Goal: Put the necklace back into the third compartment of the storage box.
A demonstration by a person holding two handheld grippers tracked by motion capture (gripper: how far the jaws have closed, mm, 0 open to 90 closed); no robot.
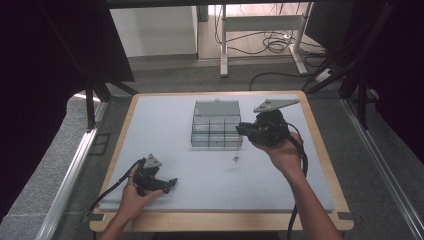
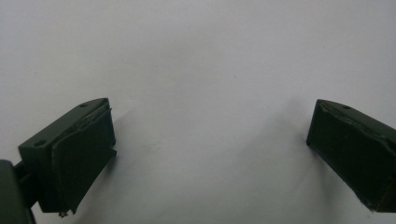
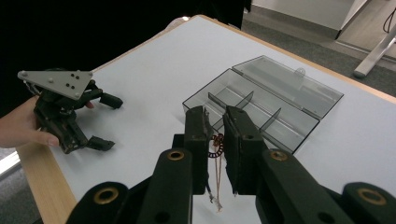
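While the left gripper (image 1: 170, 184) rests wide open and empty near the table's (image 1: 165, 125) front edge, the right gripper (image 3: 215, 140) pinches a small coil with dangling wires (image 3: 216, 154), raised just before the open clear box (image 3: 280, 100).

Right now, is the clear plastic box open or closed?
Open: the clear box has its lid folded back flat on the table, exposing the divided compartments.
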